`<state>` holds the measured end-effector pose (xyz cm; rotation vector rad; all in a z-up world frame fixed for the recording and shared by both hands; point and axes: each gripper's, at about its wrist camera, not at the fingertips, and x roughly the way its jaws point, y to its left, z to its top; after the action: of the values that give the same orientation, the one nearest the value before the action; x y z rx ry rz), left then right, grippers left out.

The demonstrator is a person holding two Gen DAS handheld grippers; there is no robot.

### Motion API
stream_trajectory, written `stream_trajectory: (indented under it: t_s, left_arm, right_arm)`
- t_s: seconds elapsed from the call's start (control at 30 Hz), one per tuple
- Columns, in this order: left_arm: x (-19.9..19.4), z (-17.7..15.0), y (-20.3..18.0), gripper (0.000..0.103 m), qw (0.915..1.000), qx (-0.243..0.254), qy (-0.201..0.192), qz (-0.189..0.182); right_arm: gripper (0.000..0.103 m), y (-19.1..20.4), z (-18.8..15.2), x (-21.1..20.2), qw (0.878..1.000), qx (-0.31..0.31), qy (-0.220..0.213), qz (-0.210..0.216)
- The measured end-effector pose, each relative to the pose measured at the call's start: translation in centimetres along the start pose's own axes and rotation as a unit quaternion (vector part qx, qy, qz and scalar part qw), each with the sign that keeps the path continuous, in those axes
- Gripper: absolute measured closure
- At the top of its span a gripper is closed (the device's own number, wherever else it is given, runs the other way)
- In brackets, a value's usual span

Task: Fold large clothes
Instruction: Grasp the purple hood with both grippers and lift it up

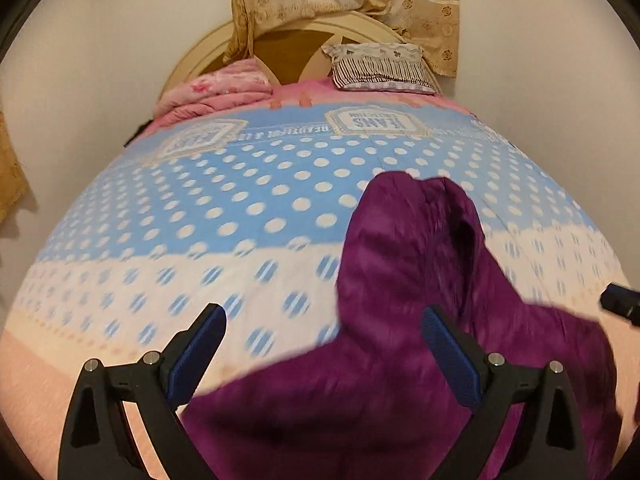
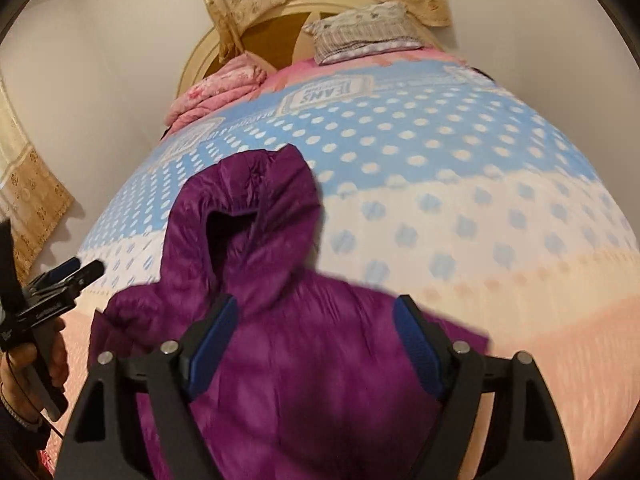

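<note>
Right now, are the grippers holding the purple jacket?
Left gripper: open, holding nothing.
Right gripper: open, above the purple jacket, not gripping it.

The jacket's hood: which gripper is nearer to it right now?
Right. The right gripper hangs open over the purple jacket, just below its hood. The left gripper, also open, is off toward the jacket's left edge.

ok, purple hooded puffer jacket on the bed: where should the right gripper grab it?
Probably the shoulder edge of the purple hooded puffer jacket, coming from the foot of the bed with the right gripper open. The jacket lies flat, hood pointing toward the headboard, so that edge gives a thin fold; the puffy middle likely would not.
</note>
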<state>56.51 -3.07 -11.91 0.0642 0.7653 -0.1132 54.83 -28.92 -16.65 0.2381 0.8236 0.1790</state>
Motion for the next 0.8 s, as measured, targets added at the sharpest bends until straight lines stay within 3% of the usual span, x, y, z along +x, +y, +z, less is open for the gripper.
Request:
stream_trajectory:
  t_s: [0.27,0.5,0.53,0.6,0.63,0.67,0.73,0.8]
  left_arm:
    - [7.5,6.8,-2.6,0.005,0.9998,0.017,-0.003,-0.008]
    - [12.9,8.3,-2.8,0.005,0.9993,0.023,0.027,-0.005]
    - [13.4,8.2,-2.8,0.011,0.9992,0.023,0.031,-0.006]
    - [14.6,7.5,-2.5,0.046,0.9984,0.019,0.044,-0.028]
    - [15.2,7.2,-2.4,0.076,0.9973,0.014,0.061,-0.039]
    - [15.8,6.7,-2.1,0.089,0.9957,0.004,0.078,-0.050]
    - [15.5,6.4,-2.0,0.094,0.9961,0.007,0.068,-0.056]
    - [14.2,6.4,-2.3,0.097,0.9972,0.030,0.042,-0.054]
  right_arm:
    - [0.014,1.1,7.1,7.7,1.000,-0.002,0.014,0.006]
    - [0.014,2.1,10.2,13.3,0.999,-0.012,0.031,-0.010]
    - [0.014,2.1,10.4,14.1,0.999,-0.015,0.034,-0.015]
    - [0.015,2.2,10.5,15.4,0.999,-0.027,0.039,-0.017]
    - [0.026,1.9,10.4,16.1,0.998,-0.027,0.047,-0.018]
    - [0.050,1.5,10.3,16.7,0.998,-0.018,0.059,-0.019]
    - [0.081,0.9,9.7,16.9,0.997,-0.013,0.071,-0.022]
    - [0.088,1.0,9.1,16.0,0.997,-0.025,0.063,-0.027]
